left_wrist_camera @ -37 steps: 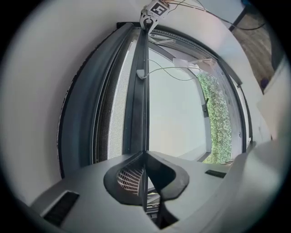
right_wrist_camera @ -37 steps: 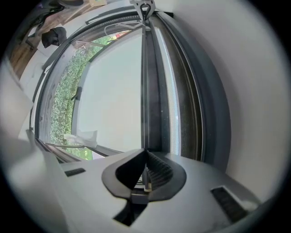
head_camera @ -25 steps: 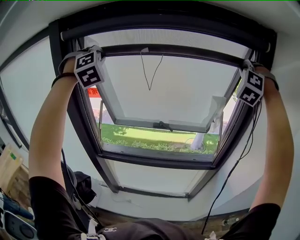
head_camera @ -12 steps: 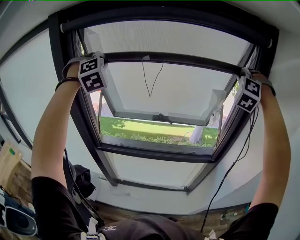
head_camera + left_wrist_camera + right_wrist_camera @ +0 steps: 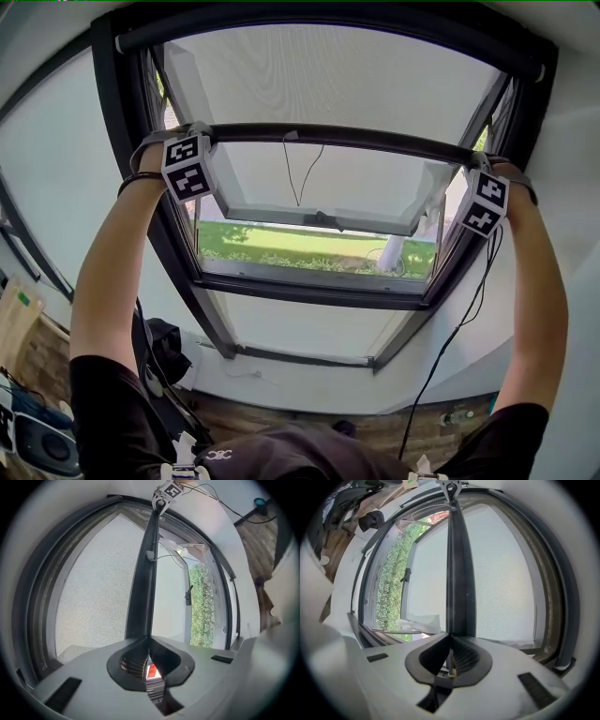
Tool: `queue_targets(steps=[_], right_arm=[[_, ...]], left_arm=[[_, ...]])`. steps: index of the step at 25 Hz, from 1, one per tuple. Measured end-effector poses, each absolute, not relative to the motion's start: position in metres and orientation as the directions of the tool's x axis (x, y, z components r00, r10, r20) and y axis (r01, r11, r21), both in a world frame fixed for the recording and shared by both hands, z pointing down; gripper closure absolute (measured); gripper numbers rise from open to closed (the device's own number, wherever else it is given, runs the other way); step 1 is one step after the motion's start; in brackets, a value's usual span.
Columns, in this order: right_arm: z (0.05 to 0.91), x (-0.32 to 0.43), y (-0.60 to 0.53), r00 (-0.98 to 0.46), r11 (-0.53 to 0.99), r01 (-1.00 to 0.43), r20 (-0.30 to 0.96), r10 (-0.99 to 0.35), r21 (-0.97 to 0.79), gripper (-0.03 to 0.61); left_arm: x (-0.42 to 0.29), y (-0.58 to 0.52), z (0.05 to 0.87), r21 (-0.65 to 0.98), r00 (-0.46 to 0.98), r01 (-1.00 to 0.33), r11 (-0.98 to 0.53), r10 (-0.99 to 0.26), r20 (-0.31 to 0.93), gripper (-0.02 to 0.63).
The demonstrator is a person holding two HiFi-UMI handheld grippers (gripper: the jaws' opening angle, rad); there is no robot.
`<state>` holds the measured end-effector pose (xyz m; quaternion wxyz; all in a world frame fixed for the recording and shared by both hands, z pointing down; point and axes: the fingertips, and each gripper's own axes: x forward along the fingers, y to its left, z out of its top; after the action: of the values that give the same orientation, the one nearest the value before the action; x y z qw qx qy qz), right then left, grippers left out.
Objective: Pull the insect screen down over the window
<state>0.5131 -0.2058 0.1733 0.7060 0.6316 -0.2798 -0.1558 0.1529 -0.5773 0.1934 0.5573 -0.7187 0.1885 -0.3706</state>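
Your left tool (image 5: 201,133) and right tool (image 5: 474,161) each stay clamped, jaws nearly together, on one end of the dark bottom bar (image 5: 347,139) of the insect screen (image 5: 328,80). Compared with a second ago, the bar sits lower across the window (image 5: 309,292), and both your arms have dropped with it, so more grey mesh shows above it (stretched from side to side of the frame). The bar now crosses the upper part of the open sash (image 5: 281,218), with the thin pull cord (image 5: 298,178) hanging from its middle. Below it, the grass (image 5: 281,251) outside is uncovered.
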Motion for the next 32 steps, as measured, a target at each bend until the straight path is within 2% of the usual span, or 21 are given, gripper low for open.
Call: queue_targets(steps=[15,32], right_arm=[[0.282,0.514,-0.205,0.774,0.244,-0.215,0.318,-0.548,0.946,0.555],[0.41,0.512,-0.202,0.737,0.35,-0.349,0.485,-0.472,0.87,0.555]], left_arm=[[0.153,-0.576,0.304,-0.893,0.637,0.173,-0.415,-0.644,0.423,0.598],[0.152,-0.573,0.431,-0.817,0.559,0.29,-0.499,-0.604,0.568,0.598]])
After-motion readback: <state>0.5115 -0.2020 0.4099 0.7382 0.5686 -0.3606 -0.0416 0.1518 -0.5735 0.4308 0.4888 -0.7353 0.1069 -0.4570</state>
